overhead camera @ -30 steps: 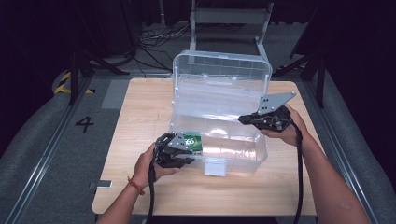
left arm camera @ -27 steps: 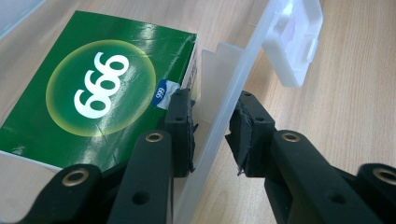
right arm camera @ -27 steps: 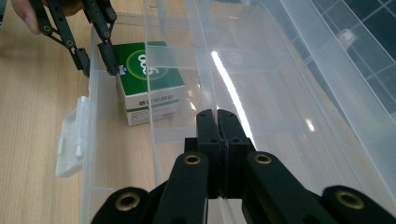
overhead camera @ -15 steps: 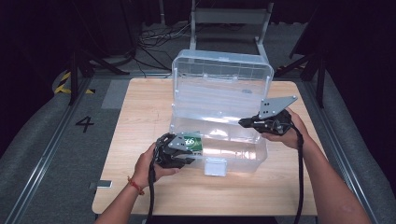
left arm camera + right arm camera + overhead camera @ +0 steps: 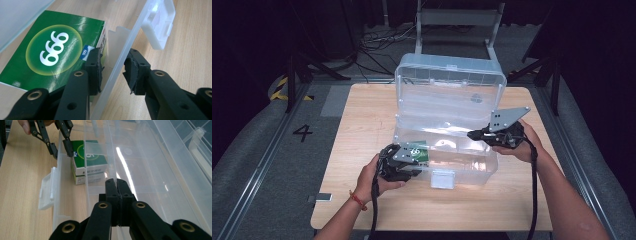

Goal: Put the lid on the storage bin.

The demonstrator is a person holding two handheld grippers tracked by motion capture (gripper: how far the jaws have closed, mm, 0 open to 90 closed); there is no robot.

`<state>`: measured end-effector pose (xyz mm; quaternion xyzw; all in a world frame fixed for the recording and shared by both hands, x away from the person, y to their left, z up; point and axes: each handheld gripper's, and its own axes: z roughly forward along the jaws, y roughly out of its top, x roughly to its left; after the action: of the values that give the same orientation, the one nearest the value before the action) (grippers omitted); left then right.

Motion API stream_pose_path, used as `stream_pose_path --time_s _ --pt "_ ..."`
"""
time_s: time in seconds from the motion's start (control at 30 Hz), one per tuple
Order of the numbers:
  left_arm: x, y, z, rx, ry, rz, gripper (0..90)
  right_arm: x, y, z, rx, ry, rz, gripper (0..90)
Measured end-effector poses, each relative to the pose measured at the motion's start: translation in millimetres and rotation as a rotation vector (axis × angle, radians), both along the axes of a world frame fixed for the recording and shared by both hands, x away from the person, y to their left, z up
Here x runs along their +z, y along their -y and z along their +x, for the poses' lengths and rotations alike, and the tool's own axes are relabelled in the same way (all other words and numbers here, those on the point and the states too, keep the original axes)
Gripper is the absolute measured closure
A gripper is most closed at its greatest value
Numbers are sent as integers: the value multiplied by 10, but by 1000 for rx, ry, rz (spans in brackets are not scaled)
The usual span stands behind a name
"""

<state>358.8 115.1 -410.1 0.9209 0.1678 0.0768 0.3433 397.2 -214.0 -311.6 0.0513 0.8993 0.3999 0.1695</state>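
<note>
High view — box: the clear plastic storage box (image 5: pixel 447 150) is sitting open in the middle of the wooden table (image 5: pixel 362 120), its lid standing upright at the far side.
High view — carton: the green carton (image 5: pixel 420 153) is lying inside the box, in the near left corner, close against the front wall.
High view — left gripper: the left gripper (image 5: pixel 404 162) is working at that same corner, over the front wall.
High view — right gripper: the right gripper (image 5: pixel 479 135) is reaching in over the right end of the box.
Left gripper view — jaws: the jaws have just been opening and are standing narrowly apart, astride the front wall (image 5: pixel 120 62), one pad inside beside the carton (image 5: pixel 55 50), one outside; neither seems to be pressing.
Left gripper view — latch: the white latch (image 5: pixel 157 22) is hanging on the front wall, further along from the jaws.
Right gripper view — jaws: the right gripper's (image 5: pixel 116 185) jaws are staying fully closed, seemingly pinching a thin clear divider inside the box; what exactly they are holding I cannot tell for sure.
Right gripper view — carton: the carton (image 5: pixel 88 161) is resting flat beyond the divider, the left gripper (image 5: pixel 61 148) just above its near edge.
Doing it well: probably letting go cleanly — widening the left jaws until both pads are clear of the wall and carton, then lifting straight up, while the right gripper is keeping the box steady.
</note>
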Motion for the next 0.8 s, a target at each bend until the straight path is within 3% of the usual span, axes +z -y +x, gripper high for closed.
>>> stream_pose_path --time_s 0.13,0.23,0.33,0.43,0.53,0.63,0.8 --pt "34 -12 -47 16 8 -14 612 4 -15 -33 7 2 0 898" --pt "93 -34 -111 34 36 -23 549 1 -13 -38 7 5 4 898" --pt "140 -76 -141 39 41 -48 547 -2 -5 -36 7 4 9 898" --pt "225 -144 -183 59 77 -62 546 0 -15 -51 6 15 -3 898" --pt "280 -186 -197 64 72 -76 541 -4 -10 -49 10 11 1 899" --pt "390 -256 -232 68 85 -107 535 -17 -7 -61 14 12 4 900" --pt "711 -419 -301 93 121 -209 531 -34 -3 -76 19 9 10 900"
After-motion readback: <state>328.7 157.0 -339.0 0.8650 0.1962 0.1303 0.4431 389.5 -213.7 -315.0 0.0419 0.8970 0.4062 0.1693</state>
